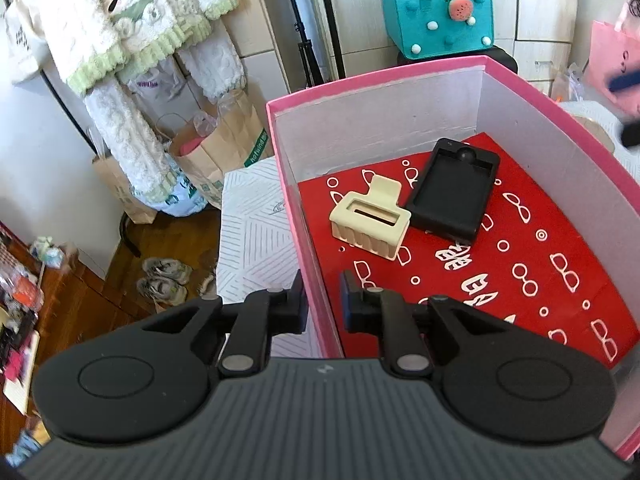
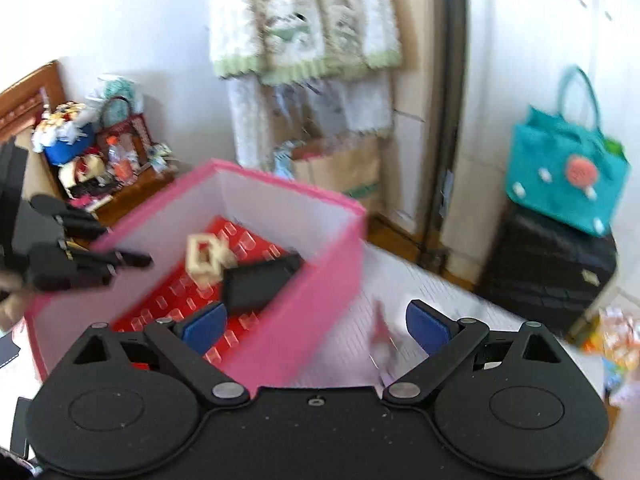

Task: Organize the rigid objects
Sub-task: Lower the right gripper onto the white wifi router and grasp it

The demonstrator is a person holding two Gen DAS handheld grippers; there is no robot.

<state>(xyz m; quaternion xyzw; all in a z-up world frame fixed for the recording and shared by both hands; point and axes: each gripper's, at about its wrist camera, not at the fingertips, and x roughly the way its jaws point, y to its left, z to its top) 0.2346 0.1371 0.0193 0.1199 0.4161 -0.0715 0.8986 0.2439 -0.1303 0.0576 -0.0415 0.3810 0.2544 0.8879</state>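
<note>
A pink box (image 1: pixel 400 76) with white inner walls and a red patterned floor holds a cream hair claw clip (image 1: pixel 370 220) and a black phone case (image 1: pixel 452 192), which touch each other. My left gripper (image 1: pixel 323 306) straddles the box's near wall, its pads closed on that wall. The right wrist view is blurred. There my right gripper (image 2: pixel 316 328) stands wide open with nothing held, above the box's near corner (image 2: pixel 280 336). The same view shows the clip (image 2: pixel 206 258), the case (image 2: pixel 260 284) and the left gripper (image 2: pixel 80 264) at the box's left wall.
The box rests on a white striped surface (image 1: pixel 248 240). A small blurred reddish item (image 2: pixel 380 336) lies on it beside the box. A teal felt bag (image 1: pixel 436 16) sits on a black case behind. Paper bags, hanging clothes and shoes (image 1: pixel 164 280) are to the left.
</note>
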